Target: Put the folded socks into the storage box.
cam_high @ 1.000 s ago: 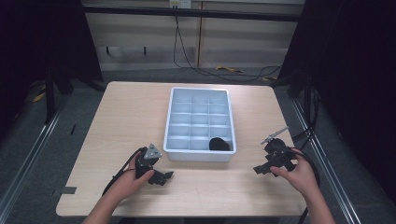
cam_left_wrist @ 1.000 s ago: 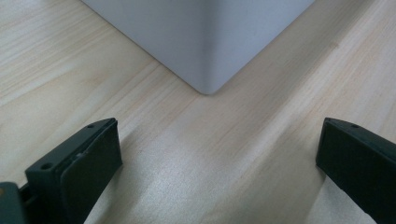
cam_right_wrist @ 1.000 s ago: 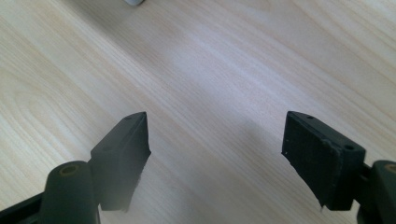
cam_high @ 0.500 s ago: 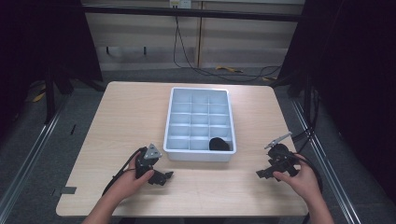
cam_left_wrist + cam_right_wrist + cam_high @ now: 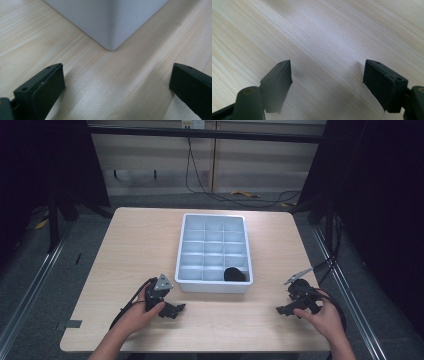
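We found the worktop [image 5: 135,245] almost bare, and on it the white divided tray [image 5: 214,287] served as our landmark. Inside the tray, a small dark object [image 5: 233,274] lay in the compartment at the near right corner; we could not tell what it was (too small and dark from the high view).

What had changed was on the right. Over the last second the right claw [image 5: 282,310] had drawn back from the tray's near right corner toward the person's edge of the worktop, and now it sat low and well apart from the tray. Its jaws stood wide apart with nothing between them, bare wood under them in the right gripper view.

The left claw [image 5: 179,309] had hardly moved: it rested just off the tray's near left corner, jaws spread and empty, the tray's rounded corner [image 5: 110,27] straight ahead of it.

We judged from this that the dark object had been put away in the tray and both hands were retiring to rest.
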{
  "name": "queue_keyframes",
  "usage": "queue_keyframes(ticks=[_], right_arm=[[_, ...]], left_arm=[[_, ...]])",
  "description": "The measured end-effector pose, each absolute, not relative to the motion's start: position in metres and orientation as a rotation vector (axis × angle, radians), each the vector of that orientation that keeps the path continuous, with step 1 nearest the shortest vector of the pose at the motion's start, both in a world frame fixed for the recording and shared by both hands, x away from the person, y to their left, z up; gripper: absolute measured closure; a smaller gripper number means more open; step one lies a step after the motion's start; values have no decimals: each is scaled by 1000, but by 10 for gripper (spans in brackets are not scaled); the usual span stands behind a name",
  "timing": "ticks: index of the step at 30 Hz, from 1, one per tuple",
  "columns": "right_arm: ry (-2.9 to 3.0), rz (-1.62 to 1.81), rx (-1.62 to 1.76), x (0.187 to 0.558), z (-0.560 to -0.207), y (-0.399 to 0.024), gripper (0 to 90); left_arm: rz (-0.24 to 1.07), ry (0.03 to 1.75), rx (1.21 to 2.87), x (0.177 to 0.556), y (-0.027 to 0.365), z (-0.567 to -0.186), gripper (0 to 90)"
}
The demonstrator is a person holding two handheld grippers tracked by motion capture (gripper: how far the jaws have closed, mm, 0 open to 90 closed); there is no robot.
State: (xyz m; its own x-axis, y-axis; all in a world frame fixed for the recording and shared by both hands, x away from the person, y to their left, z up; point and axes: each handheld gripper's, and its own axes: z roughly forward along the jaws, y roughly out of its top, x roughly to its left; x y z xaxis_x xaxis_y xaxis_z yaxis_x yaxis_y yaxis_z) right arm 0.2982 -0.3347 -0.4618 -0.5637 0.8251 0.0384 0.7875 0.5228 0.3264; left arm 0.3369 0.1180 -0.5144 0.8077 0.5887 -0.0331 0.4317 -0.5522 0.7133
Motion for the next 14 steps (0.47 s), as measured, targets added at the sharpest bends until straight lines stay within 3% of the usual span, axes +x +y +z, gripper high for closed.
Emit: queue_keyframes(ticks=[14], right_arm=[[2618,466,1381,294,-468,-339,211]], left_arm=[[270,747,2241,337,118,-514,0]])
